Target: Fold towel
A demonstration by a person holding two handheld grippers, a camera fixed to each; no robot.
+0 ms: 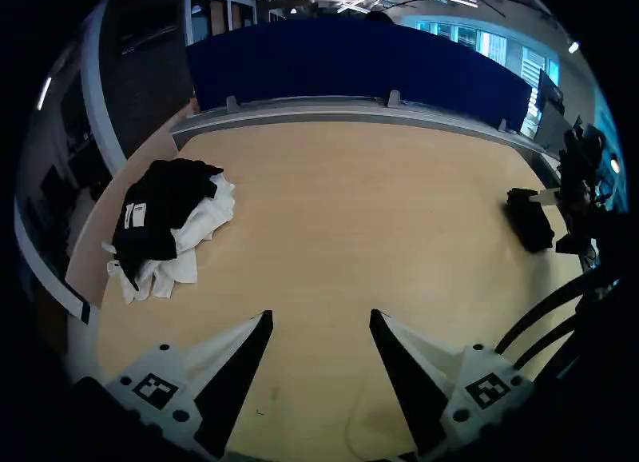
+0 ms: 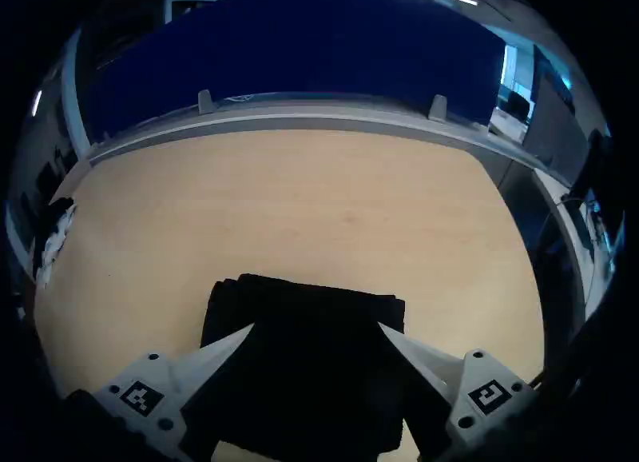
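A folded black towel lies flat on the wooden table, right under my right gripper. Its fingers are open and spread wide over the towel, one near each side edge, and neither pinches the cloth. The same folded towel appears at the table's right edge in the left gripper view, with the right gripper just beside it. My left gripper hovers open over bare wood with nothing between its fingers. A loose pile of black and white towels sits at the left, well ahead of it.
A blue partition on a grey rail closes off the table's far edge. The pile of towels shows at the far left rim in the right gripper view. Dark cables run past the table's right side.
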